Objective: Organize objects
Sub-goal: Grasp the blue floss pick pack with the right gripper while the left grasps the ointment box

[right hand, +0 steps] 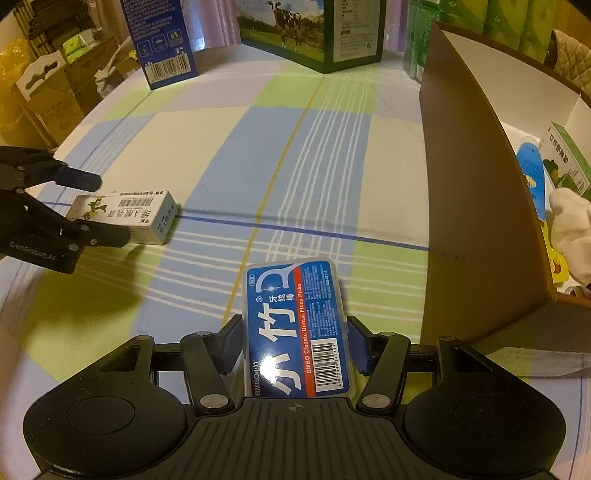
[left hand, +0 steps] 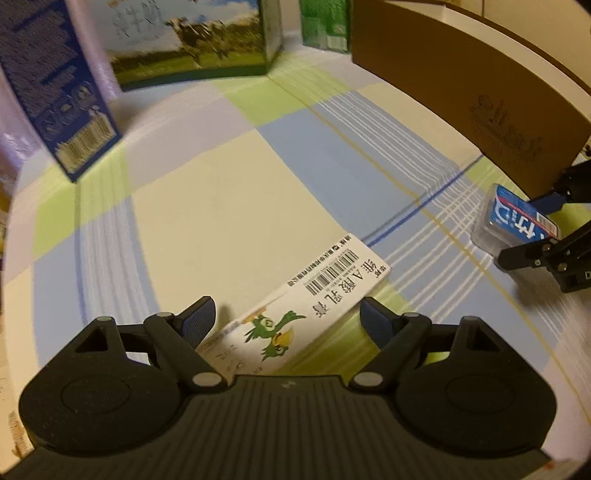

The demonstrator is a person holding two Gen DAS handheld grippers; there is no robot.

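A white ointment box with a green bird print lies flat on the checked tablecloth. My left gripper is open, one finger on each side of the box's near half. In the right wrist view the same box sits between the left gripper fingers. My right gripper is shut on a blue dental floss pick case, its pads pressed on the case's long sides. The left wrist view shows that case in the right gripper at the right edge.
An open brown cardboard box stands at the right, holding a blue item, a green carton and a white cloth. A dark blue carton and a cow-print carton stand at the back. Stacked cartons lie beyond the left table edge.
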